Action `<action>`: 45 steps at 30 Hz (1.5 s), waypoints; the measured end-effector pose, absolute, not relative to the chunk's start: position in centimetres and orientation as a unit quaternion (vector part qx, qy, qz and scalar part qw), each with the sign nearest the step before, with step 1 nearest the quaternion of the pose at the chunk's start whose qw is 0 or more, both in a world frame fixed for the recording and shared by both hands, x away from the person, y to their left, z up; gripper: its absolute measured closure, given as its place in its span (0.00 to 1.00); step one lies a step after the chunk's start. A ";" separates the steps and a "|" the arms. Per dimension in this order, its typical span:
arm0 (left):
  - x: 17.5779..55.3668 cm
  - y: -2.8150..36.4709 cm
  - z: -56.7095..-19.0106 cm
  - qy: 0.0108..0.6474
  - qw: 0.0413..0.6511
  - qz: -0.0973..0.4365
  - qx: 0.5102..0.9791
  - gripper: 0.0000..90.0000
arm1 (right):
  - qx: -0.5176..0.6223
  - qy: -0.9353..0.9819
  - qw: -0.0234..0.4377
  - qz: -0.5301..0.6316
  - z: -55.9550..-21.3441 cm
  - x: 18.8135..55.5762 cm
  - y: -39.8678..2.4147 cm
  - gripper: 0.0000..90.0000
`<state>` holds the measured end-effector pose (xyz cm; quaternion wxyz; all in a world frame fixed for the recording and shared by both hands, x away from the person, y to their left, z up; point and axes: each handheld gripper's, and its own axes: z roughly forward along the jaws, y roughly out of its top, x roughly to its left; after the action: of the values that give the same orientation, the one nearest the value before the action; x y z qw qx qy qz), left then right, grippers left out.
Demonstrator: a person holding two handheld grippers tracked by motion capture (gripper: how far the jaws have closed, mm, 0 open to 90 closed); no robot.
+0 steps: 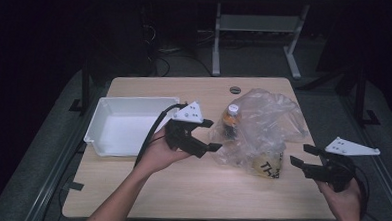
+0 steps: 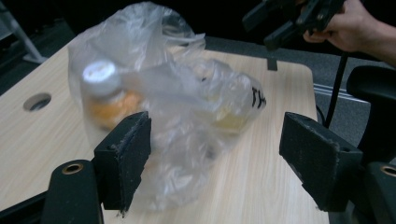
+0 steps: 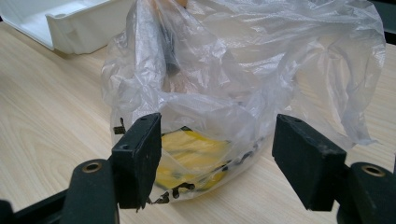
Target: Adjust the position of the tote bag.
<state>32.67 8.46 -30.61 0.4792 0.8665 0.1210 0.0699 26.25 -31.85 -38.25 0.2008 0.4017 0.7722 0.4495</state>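
Bag: clear plastic bag (image 1: 263, 131) at table centre, holding a bottle (image 1: 230, 118); thin, soft, slippery.
Hold: loose film at twelve o'clock.
Left gripper (image 1: 210, 136): jaws apart, empty.
Right gripper (image 1: 302, 155): jaws apart, empty.

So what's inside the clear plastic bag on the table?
Inside the clear plastic bag: a white-capped bottle with orange contents, and a yellow packet with black lettering low down. Crumpled film blurs the lettering and covers whatever lies between them.
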 end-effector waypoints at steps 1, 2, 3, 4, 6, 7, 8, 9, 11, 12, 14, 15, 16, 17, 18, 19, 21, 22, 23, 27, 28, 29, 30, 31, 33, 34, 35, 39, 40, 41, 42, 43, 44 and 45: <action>32.9 8.1 -30.4 0.118 0.479 0.068 0.867 0.28 | 0.401 0.772 0.201 0.450 -38.3 26.3 -31.8 0.36; 33.2 7.6 -30.3 0.112 0.480 0.066 0.868 0.28 | 0.401 0.773 0.200 0.450 -38.3 26.3 -31.8 0.36; 33.4 7.0 -30.2 0.112 0.481 0.063 0.867 0.28 | 0.400 0.773 0.201 0.449 -38.3 26.3 -31.9 0.36; 33.6 6.6 -30.1 0.108 0.479 0.063 0.869 0.28 | 0.400 0.774 0.200 0.448 -38.3 26.3 -31.8 0.36; 34.0 5.7 -29.8 0.103 0.479 0.061 0.870 0.28 | 0.400 0.775 0.200 0.447 -38.3 26.3 -31.9 0.36; 34.3 5.3 -29.7 0.100 0.477 0.060 0.871 0.28 | 0.400 0.775 0.200 0.447 -38.3 26.3 -31.9 0.36; 34.5 5.0 -29.6 0.096 0.476 0.061 0.872 0.28 | 0.400 0.774 0.199 0.448 -38.3 26.3 -31.9 0.36; 34.7 4.5 -29.5 0.092 0.476 0.061 0.873 0.28 | 0.400 0.775 0.199 0.448 -38.3 26.3 -31.9 0.36; 35.3 3.7 -29.3 0.087 0.473 0.055 0.875 0.28 | 0.400 0.775 0.197 0.448 -38.3 26.3 -31.9 0.36; 35.6 3.3 -29.2 0.083 0.472 0.057 0.876 0.28 | 0.399 0.775 0.197 0.448 -38.4 26.4 -31.9 0.36; 36.3 2.4 -29.0 0.079 0.471 0.056 0.877 0.28 | 0.399 0.776 0.195 0.447 -38.4 26.4 -31.9 0.36; 36.6 2.2 -29.0 0.076 0.468 0.057 0.879 0.28 | 0.400 0.777 0.194 0.447 -38.5 26.4 -31.8 0.36; 36.9 1.8 -28.9 0.074 0.465 0.057 0.880 0.28 | 0.399 0.777 0.194 0.446 -38.5 26.4 -31.8 0.36; 37.2 1.5 -29.0 0.073 0.463 0.056 0.882 0.28 | 0.400 0.777 0.194 0.446 -38.4 26.4 -31.8 0.36; 37.6 1.1 -29.0 0.071 0.458 0.057 0.884 0.28 | 0.400 0.777 0.194 0.447 -38.4 26.4 -31.9 0.36; 37.8 0.8 -29.0 0.069 0.456 0.057 0.886 0.29 | 0.401 0.776 0.194 0.446 -38.4 26.4 -31.9 0.36; 38.5 0.2 -29.1 0.066 0.450 0.054 0.889 0.30 | 0.401 0.776 0.193 0.447 -38.5 26.4 -32.0 0.36; 38.8 -0.2 -29.1 0.064 0.444 0.055 0.892 0.31 | 0.401 0.776 0.194 0.446 -38.5 26.4 -32.0 0.36; 39.1 -0.6 -29.2 0.063 0.441 0.055 0.893 0.31 | 0.400 0.776 0.195 0.447 -38.5 26.4 -32.0 0.36; 40.0 -2.1 -29.5 0.053 0.416 0.052 0.906 0.35 | 0.402 0.774 0.193 0.448 -38.5 26.4 -32.1 0.36; 40.2 -2.5 -29.7 0.051 0.411 0.050 0.909 0.36 | 0.401 0.775 0.193 0.449 -38.5 26.4 -32.0 0.36; 40.4 -2.8 -29.7 0.050 0.404 0.046 0.912 0.38 | 0.400 0.776 0.193 0.448 -38.5 26.4 -32.0 0.36; 40.6 -3.2 -29.9 0.048 0.397 0.044 0.915 0.38 | 0.400 0.776 0.192 0.448 -38.5 26.4 -32.0 0.36; 40.7 -3.5 -30.1 0.046 0.394 0.044 0.917 0.39 | 0.400 0.776 0.191 0.448 -38.5 26.4 -32.0 0.36; 41.0 -4.0 -30.4 0.039 0.382 0.044 0.922 0.42 | 0.400 0.776 0.191 0.449 -38.5 26.4 -32.0 0.36; 41.2 -4.3 -30.6 0.039 0.379 0.043 0.924 0.42 | 0.400 0.776 0.190 0.450 -38.5 26.3 -32.0 0.36; 41.4 -4.5 -30.8 0.040 0.374 0.042 0.926 0.44 | 0.399 0.776 0.191 0.450 -38.4 26.3 -32.0 0.36; 41.9 -4.9 -31.6 0.041 0.355 0.044 0.933 0.49 | 0.398 0.776 0.190 0.451 -38.5 26.3 -32.0 0.36; 41.9 -5.0 -31.8 0.041 0.349 0.046 0.935 0.50 | 0.398 0.776 0.189 0.451 -38.5 26.3 -32.0 0.36; 41.9 -5.1 -32.0 0.041 0.346 0.048 0.936 0.51 | 0.397 0.776 0.191 0.451 -38.5 26.3 -32.0 0.36; 42.0 -5.1 -32.1 0.037 0.337 0.051 0.939 0.52 | 0.396 0.776 0.192 0.451 -38.4 26.3 -32.0 0.36; 41.9 -5.2 -32.2 0.040 0.335 0.052 0.940 0.53 | 0.396 0.776 0.192 0.452 -38.4 26.3 -32.0 0.36; 41.9 -5.3 -32.3 0.037 0.329 0.060 0.942 0.55 | 0.397 0.775 0.191 0.453 -38.4 26.3 -32.0 0.36; 41.8 -5.5 -32.4 0.035 0.328 0.063 0.942 0.56 | 0.397 0.774 0.191 0.455 -38.4 26.3 -32.0 0.36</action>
<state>41.81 -5.46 -32.37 0.3278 0.9420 0.0352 0.0628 26.31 -32.01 -38.36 0.1906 0.3967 0.7744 0.4546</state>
